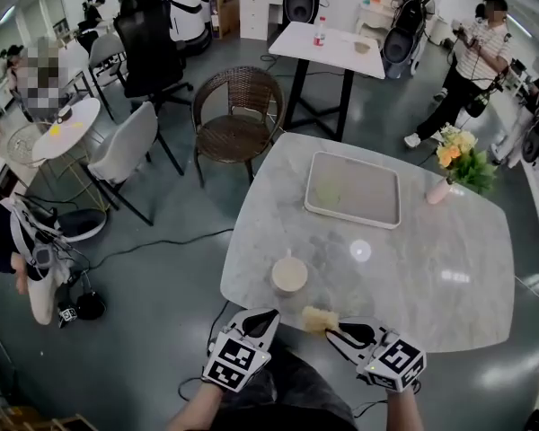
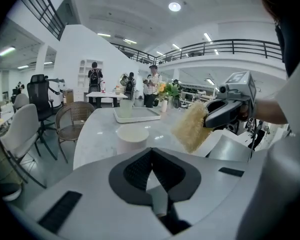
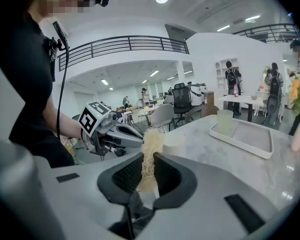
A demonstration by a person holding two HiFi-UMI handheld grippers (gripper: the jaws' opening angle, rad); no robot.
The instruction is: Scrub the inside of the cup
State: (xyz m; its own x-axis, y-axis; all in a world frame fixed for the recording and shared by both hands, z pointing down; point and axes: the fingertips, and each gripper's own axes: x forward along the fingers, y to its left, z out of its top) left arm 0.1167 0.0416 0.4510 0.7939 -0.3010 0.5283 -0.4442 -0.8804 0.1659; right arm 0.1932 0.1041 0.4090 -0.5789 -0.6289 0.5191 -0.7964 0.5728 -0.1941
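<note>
One pale cup (image 1: 289,275) stands upright on the marble table (image 1: 431,277), close to the near edge, at about 7 o'clock on the tabletop. Its mouth faces up and nothing touches it.

At 5 o'clock from the cup, just beside it but apart, is the yellow sponge (image 1: 318,319), a rough, fibrous pad. My right gripper (image 1: 334,330) has it. The two jaws are clamped on the sponge's near end, and the rest sticks out past the tips, pointing toward 10 o'clock and the cup.

My left gripper (image 1: 268,316) hovers at 7 o'clock from the cup, near the table's edge. Its jaws are pressed together with nothing between them. In the left gripper view the cup sits just beyond the tips at 11 o'clock, and the sponge shows at 2 o'clock.

Farther out, at 1 o'clock from the cup, a white tray (image 1: 353,189) lies flat on the table. A pale, see-through tumbler (image 3: 225,121) stands in its 9 o'clock end. At 2 o'clock, by the far right edge of the table, a small pink vase (image 1: 438,191) holds yellow flowers (image 1: 456,146).

Off the table, a wicker chair (image 1: 238,119) stands on the grey floor at 11 o'clock. A white table (image 1: 328,48) is at 12 o'clock, and a person (image 1: 472,61) in a striped shirt stands at 1 o'clock.
</note>
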